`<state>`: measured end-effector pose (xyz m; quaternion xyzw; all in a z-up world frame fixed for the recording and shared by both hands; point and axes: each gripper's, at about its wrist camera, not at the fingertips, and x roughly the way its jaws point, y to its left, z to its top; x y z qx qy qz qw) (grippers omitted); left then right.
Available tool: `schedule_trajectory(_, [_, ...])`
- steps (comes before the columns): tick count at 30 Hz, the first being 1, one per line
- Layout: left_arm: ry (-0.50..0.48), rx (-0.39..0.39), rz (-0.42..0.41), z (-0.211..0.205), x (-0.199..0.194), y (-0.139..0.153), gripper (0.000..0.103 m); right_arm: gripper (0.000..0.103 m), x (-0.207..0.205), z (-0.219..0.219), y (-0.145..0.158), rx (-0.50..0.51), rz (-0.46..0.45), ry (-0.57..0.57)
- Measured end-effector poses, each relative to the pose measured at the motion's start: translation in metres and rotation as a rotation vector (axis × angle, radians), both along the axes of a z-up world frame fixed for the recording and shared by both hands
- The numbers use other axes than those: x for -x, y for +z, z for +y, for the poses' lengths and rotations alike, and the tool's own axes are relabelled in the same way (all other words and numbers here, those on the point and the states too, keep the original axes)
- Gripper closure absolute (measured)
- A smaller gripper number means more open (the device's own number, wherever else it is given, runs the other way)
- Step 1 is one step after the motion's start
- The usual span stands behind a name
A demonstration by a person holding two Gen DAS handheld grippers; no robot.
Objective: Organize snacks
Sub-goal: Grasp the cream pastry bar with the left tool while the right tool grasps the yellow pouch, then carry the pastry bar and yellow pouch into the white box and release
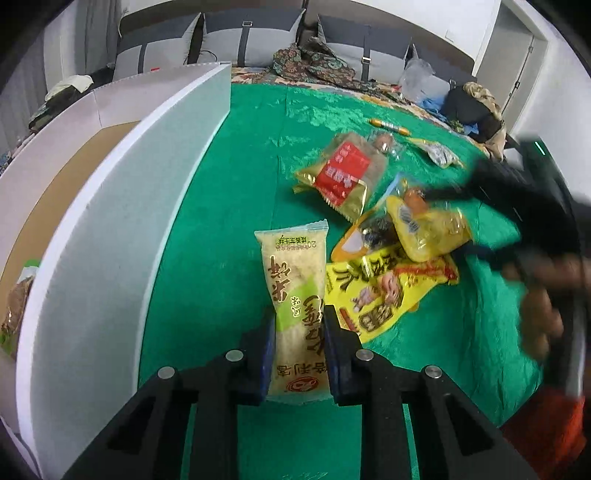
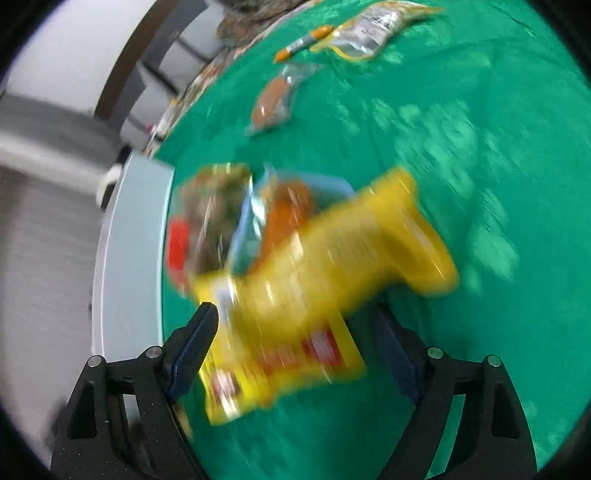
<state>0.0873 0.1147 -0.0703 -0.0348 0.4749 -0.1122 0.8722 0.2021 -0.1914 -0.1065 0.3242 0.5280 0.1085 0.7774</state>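
Note:
My left gripper (image 1: pixel 300 325) is shut on a pale green and cream rice-cracker packet (image 1: pixel 295 295), held above the green cloth (image 1: pixel 240 166) beside a white box (image 1: pixel 122 206). A pile of snacks lies to its right: a yellow bag (image 1: pixel 388 291), a small yellow packet (image 1: pixel 428 225) and a gold packet with a red label (image 1: pixel 343 173). My right gripper (image 2: pixel 295 325) is open, its jaws wide on either side of the blurred yellow packet (image 2: pixel 325 280). It shows blurred at the right of the left wrist view (image 1: pixel 524 221).
The white box has a brown floor with a snack inside (image 1: pixel 14 306). Farther back on the cloth lie a clear packet with a brown snack (image 2: pixel 275 99), an orange-tipped stick (image 2: pixel 303 42) and a silver and yellow packet (image 2: pixel 369 29). A sofa with cushions (image 1: pixel 258 37) stands behind.

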Motion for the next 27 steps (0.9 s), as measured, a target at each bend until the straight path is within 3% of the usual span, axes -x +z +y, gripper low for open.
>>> schedule_trajectory(2, [0.001,0.005,0.01,-0.002,-0.002,-0.002,0.08,0.017,-0.021,0.016,0.004,0.076,-0.007,0.005])
schedule_trajectory(3, [0.003,0.011,0.012,-0.002,-0.003,-0.003,0.08,0.024,-0.028,0.023,0.005,0.12,-0.016,0.024])
schedule_trajectory(4, [0.004,0.02,0.01,-0.001,-0.004,-0.002,0.08,0.057,-0.033,0.029,0.008,0.199,-0.027,0.054])
schedule_trajectory(5, [0.004,0.027,0.008,-0.001,-0.004,-0.001,0.08,0.059,-0.035,0.03,0.009,0.238,-0.037,0.078])
schedule_trajectory(7, [-0.001,0.044,0.006,0.0,-0.005,0.0,0.08,0.068,-0.034,0.023,0.013,0.215,-0.057,0.117])
schedule_trajectory(10, [-0.007,0.06,0.019,-0.002,-0.008,-0.002,0.08,0.072,-0.026,0.004,0.018,0.309,-0.075,0.165])
schedule_trajectory(13, [-0.014,0.077,0.033,-0.006,-0.011,-0.004,0.08,0.07,-0.022,-0.029,0.009,0.298,-0.033,0.155])
schedule_trajectory(15, [-0.018,0.072,0.033,-0.009,-0.011,-0.005,0.08,0.067,-0.016,-0.04,0.006,0.289,-0.021,0.143])
schedule_trajectory(17, [-0.023,0.056,0.033,-0.012,-0.011,-0.006,0.08,0.056,-0.012,-0.033,0.007,0.314,-0.035,0.149])
schedule_trajectory(18, [-0.023,0.05,0.033,-0.013,-0.01,-0.007,0.08,0.048,-0.01,-0.026,0.009,0.349,-0.042,0.166])
schedule_trajectory(20, [-0.02,0.039,0.035,-0.013,-0.007,-0.008,0.08,0.043,-0.01,0.001,0.01,0.507,-0.053,0.244])
schedule_trajectory(22, [-0.017,0.039,0.028,-0.012,-0.004,-0.007,0.08,0.054,-0.009,0.018,0.011,0.609,-0.064,0.313])
schedule_trajectory(25, [-0.016,0.053,0.011,-0.009,-0.004,-0.003,0.08,0.062,-0.008,0.005,0.014,0.511,-0.053,0.279])
schedule_trajectory(27, [-0.017,0.064,0.007,-0.008,-0.004,-0.001,0.08,0.062,-0.004,-0.022,0.017,0.389,-0.037,0.18])
